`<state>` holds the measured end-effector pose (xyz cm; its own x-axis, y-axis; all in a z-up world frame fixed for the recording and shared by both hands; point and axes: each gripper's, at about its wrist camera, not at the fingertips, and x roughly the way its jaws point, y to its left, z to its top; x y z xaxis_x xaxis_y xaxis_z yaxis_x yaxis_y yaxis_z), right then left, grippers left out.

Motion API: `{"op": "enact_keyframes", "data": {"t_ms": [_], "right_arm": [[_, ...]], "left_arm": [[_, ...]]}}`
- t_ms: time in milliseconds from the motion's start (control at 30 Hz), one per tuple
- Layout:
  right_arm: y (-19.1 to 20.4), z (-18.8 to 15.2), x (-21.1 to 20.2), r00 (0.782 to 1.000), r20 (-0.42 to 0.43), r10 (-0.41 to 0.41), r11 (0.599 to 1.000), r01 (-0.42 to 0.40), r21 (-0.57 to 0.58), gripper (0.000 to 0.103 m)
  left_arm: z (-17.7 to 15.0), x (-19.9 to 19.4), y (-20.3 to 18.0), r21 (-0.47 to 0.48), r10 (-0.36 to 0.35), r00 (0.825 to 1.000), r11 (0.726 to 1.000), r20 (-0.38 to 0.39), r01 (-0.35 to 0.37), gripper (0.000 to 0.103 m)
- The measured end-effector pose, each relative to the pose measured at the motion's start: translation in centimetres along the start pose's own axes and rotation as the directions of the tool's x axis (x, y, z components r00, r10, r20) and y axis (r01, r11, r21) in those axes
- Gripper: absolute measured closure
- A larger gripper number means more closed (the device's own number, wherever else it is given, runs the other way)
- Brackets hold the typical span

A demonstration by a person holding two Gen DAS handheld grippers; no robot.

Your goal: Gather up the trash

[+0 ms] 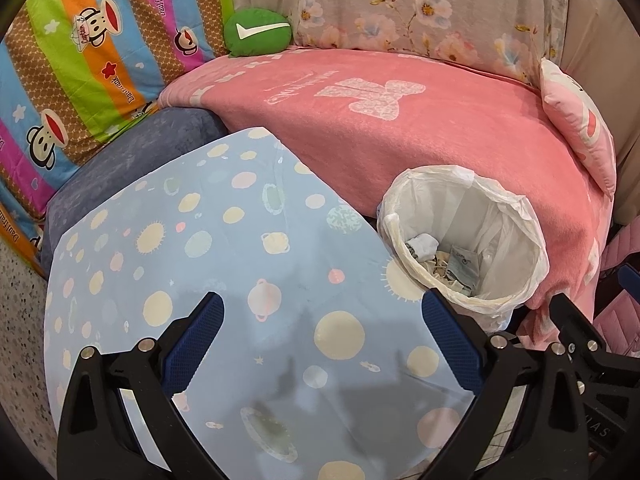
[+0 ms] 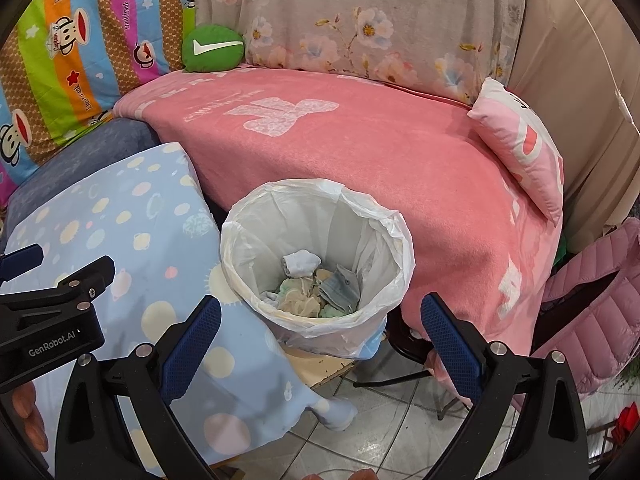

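Observation:
A round bin with a white plastic liner (image 1: 466,240) (image 2: 316,264) stands between the blue spotted tablecloth (image 1: 224,280) (image 2: 120,240) and the pink blanket. Inside lies crumpled trash (image 2: 316,284) (image 1: 440,260): pale tissue, a small blue-grey wrapper and yellowish scraps. My left gripper (image 1: 322,316) hovers open over the tablecloth, left of the bin, with nothing between its blue pads. My right gripper (image 2: 320,316) is open too, just in front of the bin's near rim, and holds nothing. The left gripper's body (image 2: 48,312) shows at the left edge of the right wrist view.
A pink blanket (image 1: 400,128) covers a sofa seat behind the bin, with a green cushion (image 1: 256,32), a pink pillow (image 1: 580,120) and a striped cartoon quilt (image 1: 80,60). A pink padded jacket (image 2: 592,320) hangs right. Tiled floor (image 2: 380,420) lies below the table edge.

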<state>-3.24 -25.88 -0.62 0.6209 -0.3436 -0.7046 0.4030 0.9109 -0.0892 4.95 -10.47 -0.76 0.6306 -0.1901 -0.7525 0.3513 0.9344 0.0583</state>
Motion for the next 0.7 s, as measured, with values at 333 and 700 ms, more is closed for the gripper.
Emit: {"op": "enact_keyframes", "data": {"t_ms": [333, 700], "right_arm": [[-0.07, -0.12, -0.01, 1.000, 0.000, -0.005, 1.000, 0.005, 0.006, 0.007], [-0.44, -0.15, 0.02, 1.000, 0.001, -0.009, 1.000, 0.009, 0.010, 0.007]], "left_arm": [[0.08, 0.20, -0.21, 0.023, -0.006, 1.000, 1.000, -0.001, 0.006, 0.008], [0.19, 0.39, -0.85, 0.054, -0.046, 0.999, 0.997, 0.008, 0.046, 0.008]]}}
